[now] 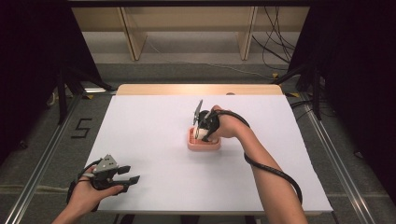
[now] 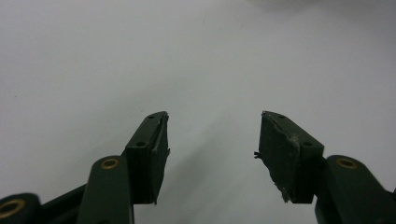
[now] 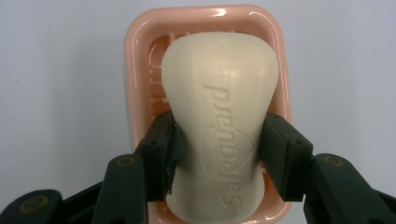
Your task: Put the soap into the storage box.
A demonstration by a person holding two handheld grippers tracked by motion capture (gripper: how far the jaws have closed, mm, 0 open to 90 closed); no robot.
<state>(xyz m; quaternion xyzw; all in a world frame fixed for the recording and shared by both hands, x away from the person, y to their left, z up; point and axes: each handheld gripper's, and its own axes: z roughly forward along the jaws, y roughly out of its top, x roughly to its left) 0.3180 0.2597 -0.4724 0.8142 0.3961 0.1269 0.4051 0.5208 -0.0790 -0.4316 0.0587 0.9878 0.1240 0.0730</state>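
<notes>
White sheeting covers the worktop (image 1: pixel 154 135), which stands on a grey floor with pale wooden frames and loose cables behind it. Near the middle of the worktop sits a small pink soap dish (image 1: pixel 203 143), and every other position is given from that dish.

A cream bar of soap (image 3: pixel 219 116) lies in the dish, lengthwise, nearly filling it. The brand name Safeguard is pressed into its top face. The bar has a waisted shape, broad at the far end and narrower in the middle.

The right tool (image 3: pixel 219 154) comes down onto the dish from the person's side. Its two black jaws sit on either side of the soap's narrow waist, pressed against its flanks, closed onto the bar. In the high view the right hand (image 1: pixel 223 125) covers the near right part of the dish.

The left tool (image 1: pixel 126 178) rests well away from the dish, toward the near left corner of the worktop. Its jaws stand wide apart with nothing between them, above bare white sheeting.

Judging by its look, the soap is a solid, fairly light block, hard enough to take a firm squeeze yet smooth and likely slippery. The waist seems the best place to hold it, since the wider ends should stop it sliding out.
</notes>
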